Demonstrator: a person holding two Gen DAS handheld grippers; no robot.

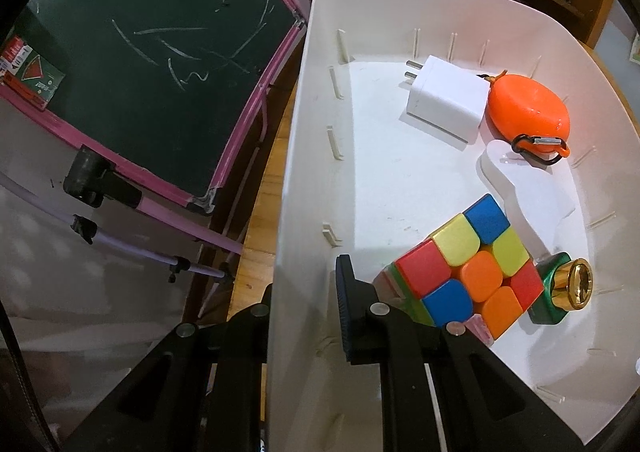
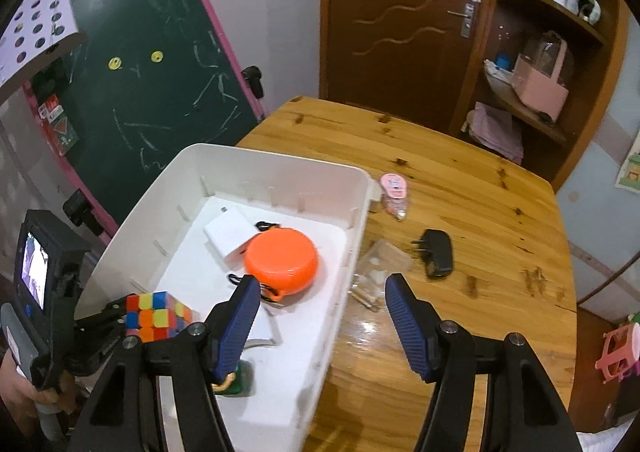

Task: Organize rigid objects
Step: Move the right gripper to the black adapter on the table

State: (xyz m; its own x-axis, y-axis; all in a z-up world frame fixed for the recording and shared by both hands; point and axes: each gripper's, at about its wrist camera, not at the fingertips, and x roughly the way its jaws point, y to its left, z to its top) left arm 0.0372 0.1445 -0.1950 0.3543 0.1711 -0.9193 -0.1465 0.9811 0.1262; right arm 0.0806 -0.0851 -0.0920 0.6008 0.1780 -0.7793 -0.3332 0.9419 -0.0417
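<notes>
Wooden table [image 2: 460, 188] carrying a white bin [image 2: 280, 168], which lies left of the right gripper [image 2: 322, 316] and is clamped at its left wall by the left gripper [image 1: 306, 304]. Left jaws closed on that wall, one finger outside the bin and one inside. Right jaws held open above the bin's right wall and the table, with nothing between them. Inside the bin, largest first: a multicoloured puzzle cube [image 1: 468, 268] just right of the left jaws' inner finger; an orange round case [image 1: 528, 108] with a carabiner, ahead of the left jaws at the far end; a white plug adapter [image 1: 444, 100] touching the case on its left; a white flat piece [image 1: 528, 196] between cube and case; a green bottle with a gold cap [image 1: 560, 288] touching the cube's right side. On the table ahead of the right jaws: a clear plastic box [image 2: 380, 264], a black charger [image 2: 438, 252] to its right, a pink correction tape [image 2: 394, 192] beyond
</notes>
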